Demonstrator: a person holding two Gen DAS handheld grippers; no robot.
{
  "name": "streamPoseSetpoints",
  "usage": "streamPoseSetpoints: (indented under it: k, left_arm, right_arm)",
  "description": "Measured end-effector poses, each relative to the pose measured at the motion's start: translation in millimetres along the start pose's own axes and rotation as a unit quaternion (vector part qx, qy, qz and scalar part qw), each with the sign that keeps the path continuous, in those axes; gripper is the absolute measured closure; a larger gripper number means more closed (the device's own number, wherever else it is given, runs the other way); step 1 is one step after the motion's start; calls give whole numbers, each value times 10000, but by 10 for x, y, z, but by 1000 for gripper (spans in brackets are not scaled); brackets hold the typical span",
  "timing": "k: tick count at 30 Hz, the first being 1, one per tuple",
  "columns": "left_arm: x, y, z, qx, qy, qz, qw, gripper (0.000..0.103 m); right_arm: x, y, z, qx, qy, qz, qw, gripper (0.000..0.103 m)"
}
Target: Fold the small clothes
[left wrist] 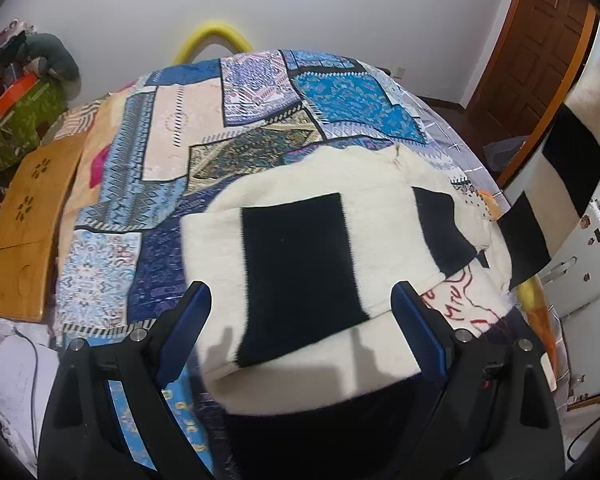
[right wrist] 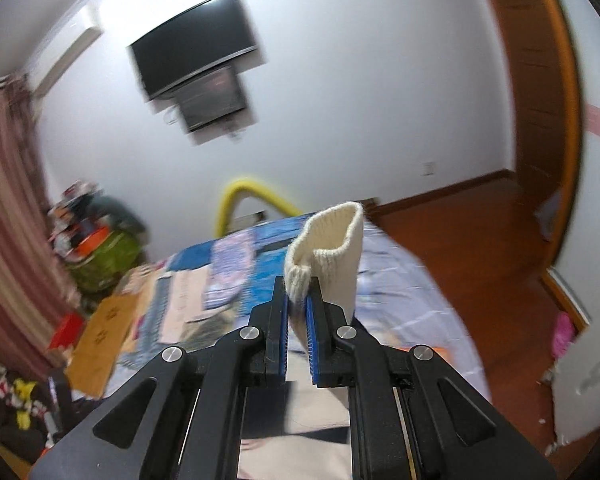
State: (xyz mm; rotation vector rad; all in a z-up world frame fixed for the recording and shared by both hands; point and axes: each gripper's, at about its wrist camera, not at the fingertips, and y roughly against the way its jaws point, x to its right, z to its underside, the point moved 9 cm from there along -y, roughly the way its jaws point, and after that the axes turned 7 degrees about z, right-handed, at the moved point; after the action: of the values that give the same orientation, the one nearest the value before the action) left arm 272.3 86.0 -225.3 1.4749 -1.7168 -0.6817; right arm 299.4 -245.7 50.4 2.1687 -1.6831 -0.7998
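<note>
Evidently soft, light knit: right gripper pinches the sweater cuff; left gripper gapes empty; grasp hems.

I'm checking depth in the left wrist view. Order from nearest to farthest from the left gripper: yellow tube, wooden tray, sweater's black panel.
1. Black panel, just ahead between the open jaws.
2. Wooden tray, left edge of the bed.
3. Yellow tube, far end, by the wall.

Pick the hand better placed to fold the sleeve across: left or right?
Right. Its tongs are shut on the sleeve cuff, lifted off the bed. Left tongs are open above the sweater body, gripping nothing.
</note>
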Motion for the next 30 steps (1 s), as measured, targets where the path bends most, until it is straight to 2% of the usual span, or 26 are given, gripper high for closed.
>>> streamPoseSetpoints:
  k: [8,15,21,26,27,29,30]
  left_arm:
    - [-211,203,75,120,137,-36,9998,11]
    - [-364,307,180,115,185,-103,9997,11]
    - [-441,424,263,206,236,-180,9993,11]
    - [-452,493,281,257,296,-123,9992,11]
    - [-457,494,281,251,298,-130,9992,11]
    - [-466,472,269,230,302,-163,9991,11]
    - [-474,462,272,215,310,-174,9991,11]
  right_arm:
    - [-1221,-307,254,-309,457,-1124,9921,96]
    - [-2067,-687,893,-1018,1082,-1639,9752,96]
    - [-2422,-967,1567,-1761,1491,-1801,9562,95]
    - [-2562,-1078,1922,-2199,1708,-1785,9437,92]
    - [-2581,-1079,1945,-2230,1747,-1747,9430,90]
    - [-2568,-1067,1955,-2286,1703,-1820,9411,74]
    - [-2554,-1053,1930,-2268,1643,-1851,9420,70]
